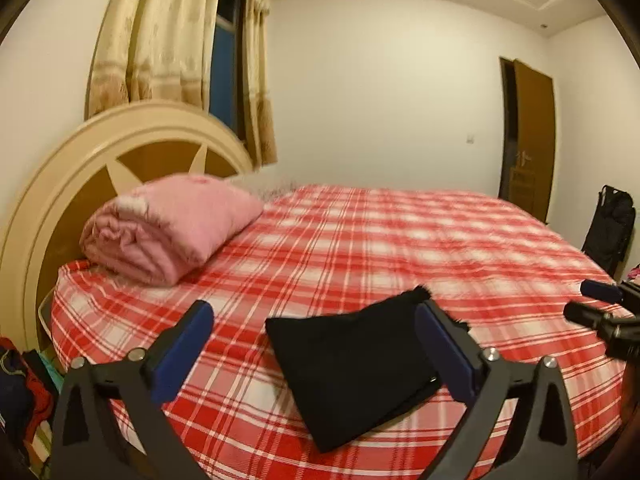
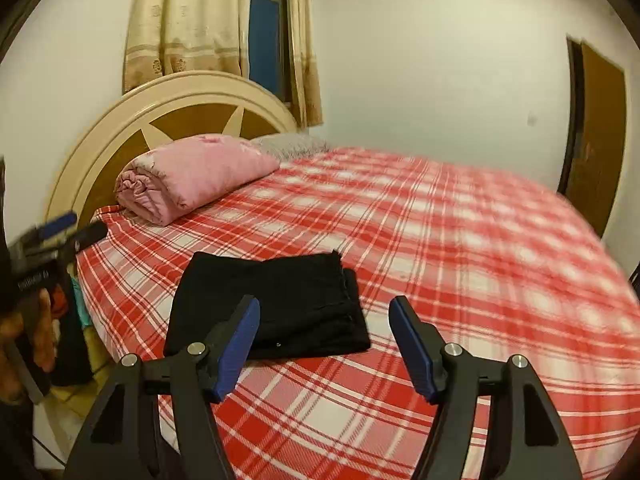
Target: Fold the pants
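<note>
The black pants (image 2: 268, 308) are seen folded into a compact, roughly square stack on the bed (image 2: 460, 240), near its close edge and toward the left side. In the right wrist view the layers are stacked with their edges showing at the right side of the stack; in the left wrist view the stack (image 1: 348, 368) is seen lying flat on the red-and-white plaid sheet.

The left gripper (image 1: 316, 352) is held above the near edge of the bed with its blue-padded fingers (image 1: 180, 352) spread wide — nothing is clamped between them. The pants are seen between and beyond the fingers, and the right-hand finger overlaps the far right corner of the stack in the view; whether it touches the cloth cannot be told.

The right gripper (image 2: 324, 344) is likewise held with its fingers (image 2: 412, 352) wide apart and empty. Its left finger crosses in front of the near edge of the pants, while the right finger is seen over bare sheet just right of the stack. In the left wrist view the right gripper (image 1: 592, 300) appears at the right edge, blurred.

A rolled pink blanket (image 2: 192, 178) is laid at the far left by the round headboard (image 2: 120, 120) — well apart from the pants. A hand (image 2: 24, 336) is partly seen at the left edge of the right wrist view, gripping the left gripper's handle.
</note>
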A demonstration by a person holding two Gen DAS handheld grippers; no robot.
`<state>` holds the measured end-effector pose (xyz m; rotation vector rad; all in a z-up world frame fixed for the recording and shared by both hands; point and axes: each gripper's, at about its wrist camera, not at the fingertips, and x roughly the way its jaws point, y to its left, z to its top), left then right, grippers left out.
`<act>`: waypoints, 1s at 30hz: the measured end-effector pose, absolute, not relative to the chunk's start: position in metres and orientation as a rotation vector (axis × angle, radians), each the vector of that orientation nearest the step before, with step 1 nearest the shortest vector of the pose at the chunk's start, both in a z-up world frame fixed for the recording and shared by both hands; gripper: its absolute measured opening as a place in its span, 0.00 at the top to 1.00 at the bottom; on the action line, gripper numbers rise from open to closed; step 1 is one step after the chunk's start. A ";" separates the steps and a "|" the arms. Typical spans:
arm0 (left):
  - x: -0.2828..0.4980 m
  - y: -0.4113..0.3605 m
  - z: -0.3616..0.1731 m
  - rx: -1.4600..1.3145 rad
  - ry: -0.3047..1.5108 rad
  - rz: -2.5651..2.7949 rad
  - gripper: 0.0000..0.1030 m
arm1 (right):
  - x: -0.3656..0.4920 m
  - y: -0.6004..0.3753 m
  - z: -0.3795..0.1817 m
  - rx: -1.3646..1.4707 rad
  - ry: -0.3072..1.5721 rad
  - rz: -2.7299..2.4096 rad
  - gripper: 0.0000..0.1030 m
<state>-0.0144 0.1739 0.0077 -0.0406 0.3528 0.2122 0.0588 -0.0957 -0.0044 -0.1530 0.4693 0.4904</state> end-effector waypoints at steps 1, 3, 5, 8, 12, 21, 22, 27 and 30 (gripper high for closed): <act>-0.019 0.171 0.011 -0.034 0.343 0.210 0.00 | 0.051 -0.096 0.000 -0.163 0.450 0.486 0.34; -0.024 0.167 0.016 -0.029 0.326 0.199 0.00 | 0.040 -0.098 0.005 -0.168 0.422 0.489 0.33; -0.026 0.164 0.019 -0.022 0.320 0.195 0.00 | 0.030 -0.101 0.011 -0.163 0.399 0.487 0.33; -0.027 0.162 0.019 -0.019 0.318 0.197 0.00 | 0.019 -0.103 0.015 -0.158 0.382 0.491 0.33; -0.027 0.162 0.018 -0.027 0.318 0.202 0.00 | 0.012 -0.107 0.015 -0.160 0.372 0.494 0.33; -0.031 0.153 0.017 -0.016 0.320 0.194 0.00 | 0.010 -0.116 0.012 -0.143 0.378 0.482 0.33; -0.032 0.152 0.018 -0.016 0.320 0.192 0.00 | 0.009 -0.117 0.013 -0.140 0.373 0.482 0.33; -0.032 0.153 0.018 -0.019 0.318 0.191 0.00 | 0.006 -0.118 0.016 -0.131 0.363 0.490 0.33; -0.032 0.152 0.019 -0.017 0.319 0.195 0.00 | 0.005 -0.116 0.015 -0.137 0.364 0.493 0.33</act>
